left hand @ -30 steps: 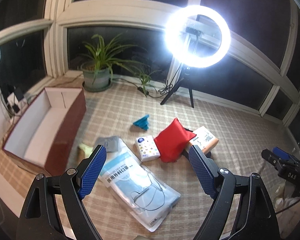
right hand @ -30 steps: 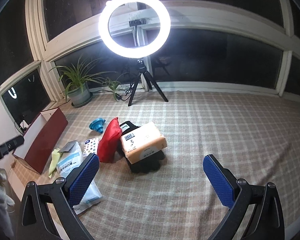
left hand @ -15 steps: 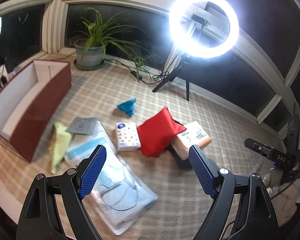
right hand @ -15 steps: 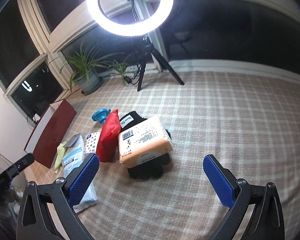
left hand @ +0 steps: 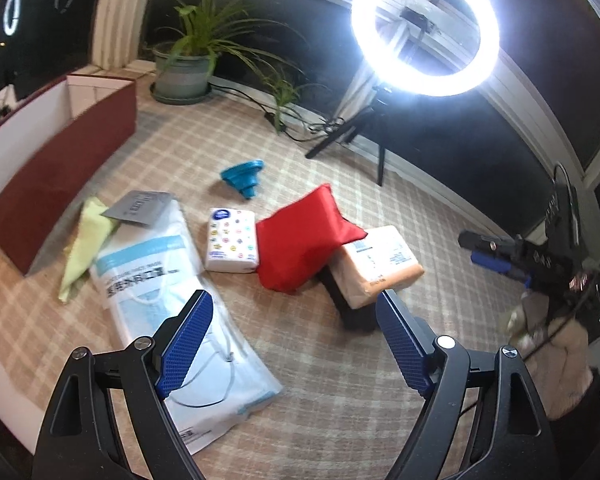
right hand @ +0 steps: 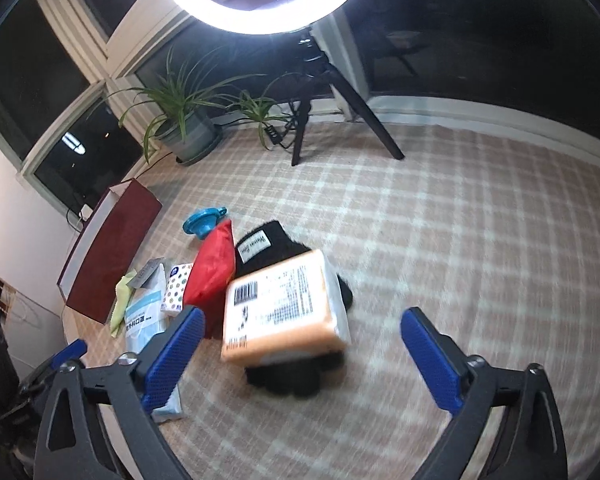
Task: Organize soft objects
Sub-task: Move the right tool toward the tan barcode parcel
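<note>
A pile of soft things lies on the checked mat. An orange tissue pack point(right hand: 284, 312) rests on a black fuzzy item point(right hand: 300, 380), with a red pouch point(right hand: 212, 272) leaning on its left. My right gripper point(right hand: 300, 318) hovers over the orange pack with its jaws closing; the pack lies ahead between the fingers and neither pad touches it. My left gripper point(left hand: 290, 312) is open and holds nothing, above the mat between a long mask package point(left hand: 168, 292) and the orange pack point(left hand: 380, 264). Beside the red pouch point(left hand: 300, 240) sits a small dotted tissue pack point(left hand: 232, 240).
A dark red open box point(left hand: 52, 160) stands at the left. Near it lie a yellow cloth point(left hand: 84, 248) and a grey packet point(left hand: 140, 208); a blue funnel point(left hand: 244, 176) sits behind the pile. Ring light tripod point(left hand: 364, 136) and potted plant point(left hand: 184, 76) stand by the windows.
Both grippers have dropped and come closer to the pile. The right gripper now sits right over the orange pack, and its fingers stand slightly narrower than before.
</note>
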Available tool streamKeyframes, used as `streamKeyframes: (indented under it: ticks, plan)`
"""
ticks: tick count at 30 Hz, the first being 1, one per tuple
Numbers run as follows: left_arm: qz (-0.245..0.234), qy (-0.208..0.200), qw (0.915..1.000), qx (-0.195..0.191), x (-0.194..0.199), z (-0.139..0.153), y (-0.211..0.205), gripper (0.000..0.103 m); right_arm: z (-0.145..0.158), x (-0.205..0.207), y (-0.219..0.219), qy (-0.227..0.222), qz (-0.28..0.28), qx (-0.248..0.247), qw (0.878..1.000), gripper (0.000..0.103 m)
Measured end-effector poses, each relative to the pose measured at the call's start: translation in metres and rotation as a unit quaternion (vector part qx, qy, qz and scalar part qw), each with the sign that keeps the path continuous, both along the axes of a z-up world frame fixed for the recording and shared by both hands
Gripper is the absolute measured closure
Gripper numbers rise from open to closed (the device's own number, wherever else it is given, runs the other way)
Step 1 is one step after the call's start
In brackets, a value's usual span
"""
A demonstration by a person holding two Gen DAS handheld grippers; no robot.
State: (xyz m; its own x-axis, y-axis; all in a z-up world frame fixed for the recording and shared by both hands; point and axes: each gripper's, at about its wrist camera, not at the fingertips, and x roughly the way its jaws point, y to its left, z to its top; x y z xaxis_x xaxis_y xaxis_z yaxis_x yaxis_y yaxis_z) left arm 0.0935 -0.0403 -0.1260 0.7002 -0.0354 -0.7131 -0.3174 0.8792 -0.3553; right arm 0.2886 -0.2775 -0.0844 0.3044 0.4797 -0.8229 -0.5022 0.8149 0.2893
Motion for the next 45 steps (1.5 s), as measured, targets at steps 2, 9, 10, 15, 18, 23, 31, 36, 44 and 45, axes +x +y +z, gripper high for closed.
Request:
streamKeyframes:
  ticks: [2, 9, 10, 15, 18, 23, 31, 36, 44, 45]
  plan:
    - [0.012, 0.003, 0.9999, 0.005, -0.005, 0.0, 0.003, 0.02, -0.001, 0.013, 0.013, 0.004, 0.021, -0.004, 1.0, 0.02]
    - [0.06, 0.012, 0.9981, 0.01, -0.023, -0.001, 0.023, 0.02, -0.029, 0.054, 0.071, 0.064, 0.087, -0.043, 0.993, 0.056]
    - [0.065, 0.012, 0.9977, 0.012, -0.024, -0.001, 0.025, 0.02, -0.035, 0.06, 0.079, 0.076, 0.094, -0.051, 0.991, 0.06]
    - [0.086, 0.006, 0.9961, 0.02, -0.032, 0.004, 0.033, 0.02, -0.067, 0.084, 0.107, 0.116, 0.113, -0.095, 0.982, 0.061]
    - [0.092, 0.006, 0.9955, 0.022, -0.034, 0.003, 0.035, 0.02, -0.083, 0.086, 0.115, 0.129, 0.131, -0.121, 0.975, 0.061]
    - [0.095, 0.009, 0.9952, 0.019, -0.03, -0.001, 0.036, 0.02, -0.095, 0.081, 0.109, 0.149, 0.144, -0.135, 0.969, 0.061]
    - [0.072, 0.01, 0.9972, 0.021, -0.02, -0.002, 0.025, 0.02, -0.092, 0.048, 0.072, 0.186, 0.152, -0.114, 0.964, 0.061]
    - [0.051, 0.01, 0.9984, 0.022, -0.019, -0.001, 0.019, 0.02, -0.091, 0.022, 0.045, 0.191, 0.135, -0.108, 0.966, 0.061]
    - [0.012, 0.016, 0.9997, 0.017, -0.015, -0.006, 0.002, 0.02, -0.08, -0.013, 0.013, 0.164, 0.105, -0.103, 0.975, 0.061]
    - [0.007, 0.016, 0.9997, 0.017, -0.015, -0.006, 0.0, 0.02, -0.081, -0.016, 0.009, 0.168, 0.102, -0.101, 0.975, 0.061]
